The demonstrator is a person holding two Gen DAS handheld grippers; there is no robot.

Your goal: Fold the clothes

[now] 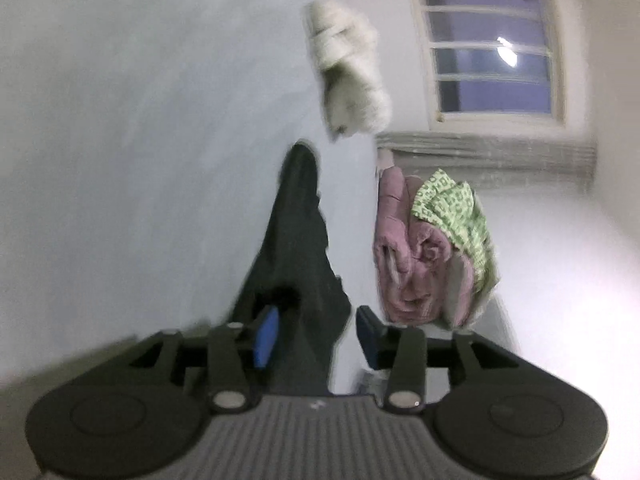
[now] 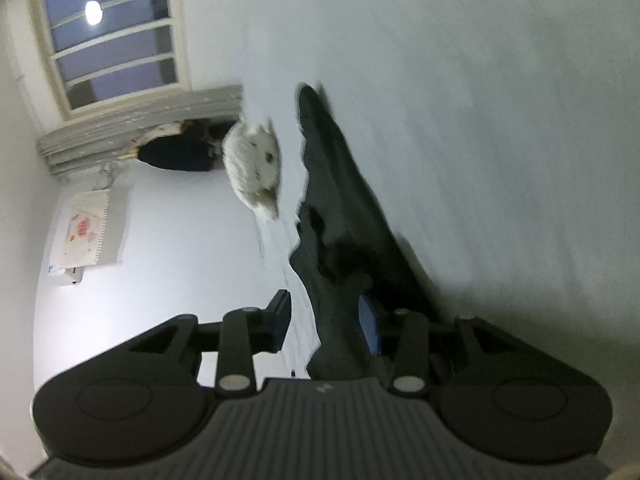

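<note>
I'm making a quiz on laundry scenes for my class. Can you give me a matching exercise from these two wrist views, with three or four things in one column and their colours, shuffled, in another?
Things:
1. garment between the fingers of the left tool
2. fluffy item near the window
3. patterned cloth on top of the pile
4. quilted garment under it

Colours:
A. pink
B. white
C. dark, near black
D. green and white

Pairs: 1-C, 2-B, 3-D, 4-A

A white bed (image 1: 140, 120) is holding a dark cloth (image 1: 296, 220), a fluffy white toy (image 1: 348, 72), and pink clothes (image 1: 412, 252) with a green cloth (image 1: 456, 208) on top.
</note>
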